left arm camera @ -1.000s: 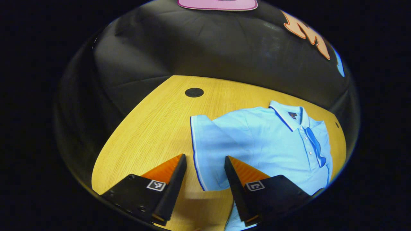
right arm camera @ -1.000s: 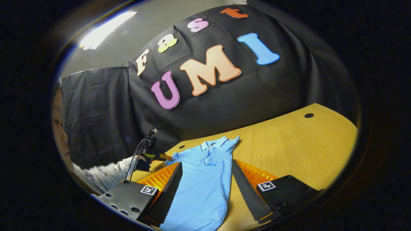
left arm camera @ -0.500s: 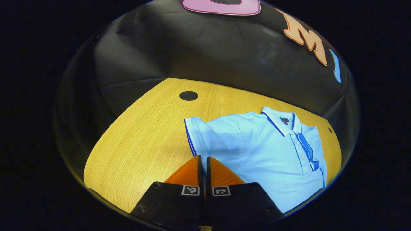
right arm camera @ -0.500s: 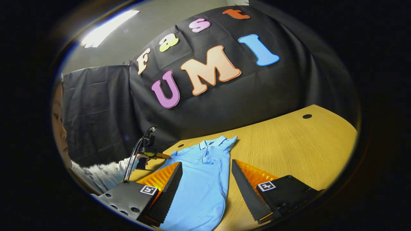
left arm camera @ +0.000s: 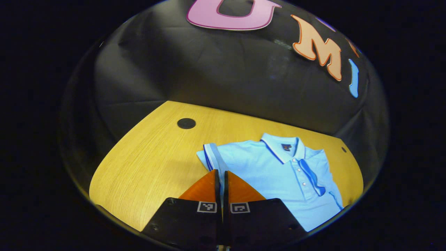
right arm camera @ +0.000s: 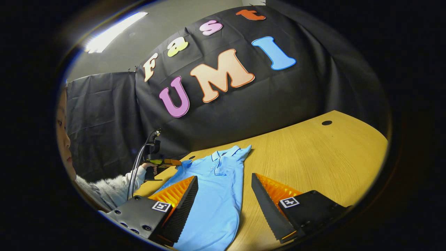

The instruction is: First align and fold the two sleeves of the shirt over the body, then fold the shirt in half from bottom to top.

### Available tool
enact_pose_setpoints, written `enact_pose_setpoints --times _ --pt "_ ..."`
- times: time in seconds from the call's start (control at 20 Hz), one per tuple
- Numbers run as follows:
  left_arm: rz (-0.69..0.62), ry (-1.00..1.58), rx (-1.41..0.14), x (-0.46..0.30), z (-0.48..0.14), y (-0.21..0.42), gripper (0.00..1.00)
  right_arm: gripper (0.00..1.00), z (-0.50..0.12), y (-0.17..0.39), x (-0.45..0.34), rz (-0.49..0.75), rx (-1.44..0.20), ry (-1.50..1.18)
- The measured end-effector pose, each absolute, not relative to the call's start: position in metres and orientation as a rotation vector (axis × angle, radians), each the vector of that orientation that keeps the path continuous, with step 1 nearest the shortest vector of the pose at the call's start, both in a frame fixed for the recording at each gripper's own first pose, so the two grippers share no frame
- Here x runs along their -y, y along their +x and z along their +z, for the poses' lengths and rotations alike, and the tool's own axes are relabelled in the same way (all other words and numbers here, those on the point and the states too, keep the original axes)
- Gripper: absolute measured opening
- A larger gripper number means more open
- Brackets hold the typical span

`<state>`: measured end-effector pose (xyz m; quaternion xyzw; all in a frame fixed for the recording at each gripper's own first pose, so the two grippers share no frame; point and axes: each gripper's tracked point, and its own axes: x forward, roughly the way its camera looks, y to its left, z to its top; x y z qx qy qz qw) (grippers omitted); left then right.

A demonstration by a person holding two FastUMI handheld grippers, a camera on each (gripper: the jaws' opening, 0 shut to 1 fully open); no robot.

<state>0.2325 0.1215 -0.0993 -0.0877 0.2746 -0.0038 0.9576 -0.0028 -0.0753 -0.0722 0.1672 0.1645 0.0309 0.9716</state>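
Two tools over one shirt [left arm camera: 278,174]: left tool [left arm camera: 221,171] pinched on its sleeve [left arm camera: 210,158], right tool [right arm camera: 223,181] agape.

Left gripper [left arm camera: 220,172]: fingers pressed together, pinching the cuff edge of the shirt sleeve [left arm camera: 210,158], tips pointing forward and down. Same gripper seen far off in the right gripper view [right arm camera: 170,161], held level in a hand [right arm camera: 148,168] with a pale fuzzy sleeve [right arm camera: 111,188]. Right gripper [right arm camera: 224,181]: fingers spread wide, one on each side of the shirt's lower body, nothing between them gripped.
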Motion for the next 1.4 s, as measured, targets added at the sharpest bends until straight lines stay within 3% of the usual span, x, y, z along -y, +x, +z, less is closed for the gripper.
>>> enact_pose_setpoints --times 0.35,0.75,0.85,1.0,1.05,1.4 --pt "-0.175 -0.125 -0.559 -0.031 -0.092 0.239 0.0 0.97 -0.075 -0.003 0.073 0.06 -0.336 0.339" --pt "-0.256 0.023 -0.603 0.036 -0.121 0.231 0.03 0.97 -0.084 -0.007 0.061 0.08 -0.378 0.323" --pt "-0.26 0.056 -0.59 0.038 -0.118 0.226 0.14 0.97 -0.086 -0.01 0.059 0.085 -0.385 0.313" --pt "-0.226 0.1 -0.566 0.024 -0.108 0.217 0.71 0.97 -0.09 -0.013 0.056 0.086 -0.396 0.297" --pt "-0.227 0.105 -0.552 0.021 -0.102 0.209 0.81 0.97 -0.092 -0.014 0.054 0.084 -0.4 0.286" --pt "-0.24 0.125 -0.509 -0.018 -0.079 0.12 0.88 0.97 -0.117 -0.042 0.032 0.118 -0.479 0.155"
